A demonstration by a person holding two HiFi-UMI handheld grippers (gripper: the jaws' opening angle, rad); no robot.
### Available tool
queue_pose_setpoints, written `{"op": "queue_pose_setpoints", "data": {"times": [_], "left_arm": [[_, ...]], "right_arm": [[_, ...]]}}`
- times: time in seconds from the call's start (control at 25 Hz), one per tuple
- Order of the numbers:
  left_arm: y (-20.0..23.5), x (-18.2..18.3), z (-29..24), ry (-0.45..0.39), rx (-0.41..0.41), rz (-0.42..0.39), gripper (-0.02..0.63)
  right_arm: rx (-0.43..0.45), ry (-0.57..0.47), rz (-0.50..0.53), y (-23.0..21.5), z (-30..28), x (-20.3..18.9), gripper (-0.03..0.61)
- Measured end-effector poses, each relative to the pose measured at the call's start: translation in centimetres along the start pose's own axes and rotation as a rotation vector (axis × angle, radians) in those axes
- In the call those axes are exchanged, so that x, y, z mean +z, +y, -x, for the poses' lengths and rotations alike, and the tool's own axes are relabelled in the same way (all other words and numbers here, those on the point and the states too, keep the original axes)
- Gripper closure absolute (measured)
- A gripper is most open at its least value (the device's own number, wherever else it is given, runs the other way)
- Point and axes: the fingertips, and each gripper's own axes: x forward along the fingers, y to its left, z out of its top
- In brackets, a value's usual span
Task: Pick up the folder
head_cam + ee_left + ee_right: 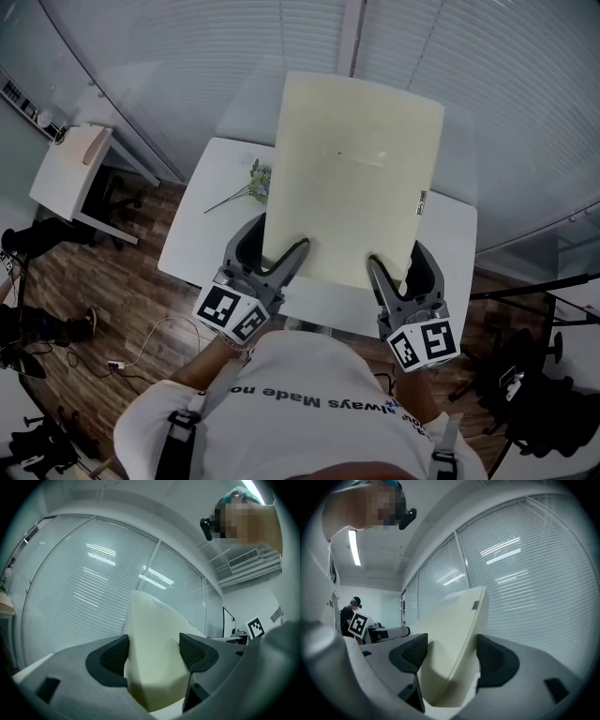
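left gripper (268, 255): jaws pinch the near-left edge of the cream folder (356, 169); the sheet bows between the pads. the folder is up off the white table (192, 234), tilted away from me, with a flower sprig (246, 187) on the table at its left side. right gripper (401, 267): jaws pinch the near-right edge, and the bite looks shallow. my call: hold both squeezes even and raise both ends level. twisting or pulling the ends apart could make it slip.

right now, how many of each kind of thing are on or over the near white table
folder: 1
grippers: 2, left gripper and right gripper, both shut on the folder
flower sprig: 1
total: 4
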Motion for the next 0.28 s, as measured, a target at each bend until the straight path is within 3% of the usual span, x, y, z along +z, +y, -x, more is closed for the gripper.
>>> {"op": "queue_pose_setpoints", "data": {"times": [0.28], "left_arm": [[0.7,0.28,-0.15,0.0,0.004,0.0,0.268]], "right_arm": [[0.001,0.003,0.001,0.17,-0.78,0.07,0.262]]}}
